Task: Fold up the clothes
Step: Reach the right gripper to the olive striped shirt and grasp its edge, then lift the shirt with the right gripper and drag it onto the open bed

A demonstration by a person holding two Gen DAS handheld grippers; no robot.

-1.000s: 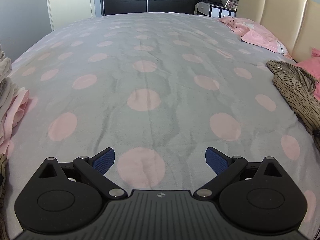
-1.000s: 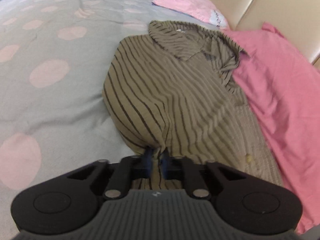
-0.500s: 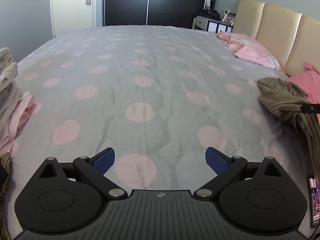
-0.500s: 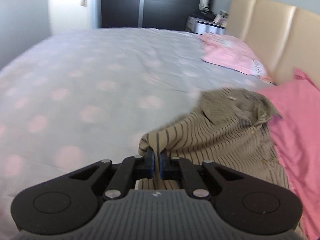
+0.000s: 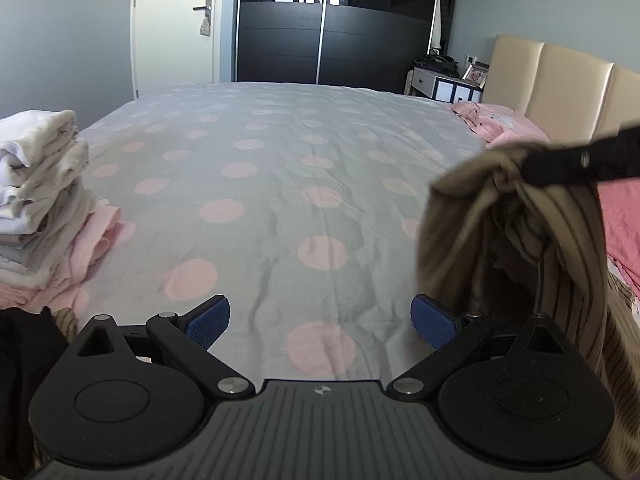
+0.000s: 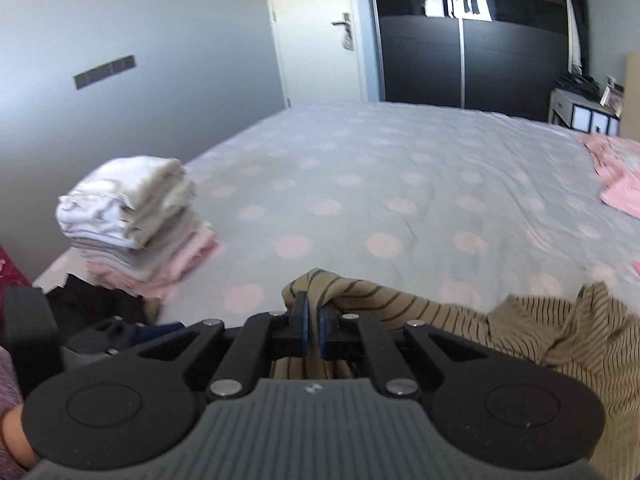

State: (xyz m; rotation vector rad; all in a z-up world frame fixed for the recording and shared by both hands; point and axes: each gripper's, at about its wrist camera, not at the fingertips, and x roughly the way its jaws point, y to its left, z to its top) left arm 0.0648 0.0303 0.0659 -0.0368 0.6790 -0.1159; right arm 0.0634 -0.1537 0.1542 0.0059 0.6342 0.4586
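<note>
Two tongs observed: right tongs [image 6: 313, 330] clamped on striped shirt [image 6: 560, 332], lifted above the bed's [image 5: 280, 184] right edge; left tongs [image 5: 320, 322] spread wide, empty. Folded stack [image 5: 36, 200] at left edge.

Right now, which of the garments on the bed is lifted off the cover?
The brown striped shirt, hanging bunched from the shut right gripper. The folded stack and the pink clothes by the headboard lie on the bedspread.
</note>
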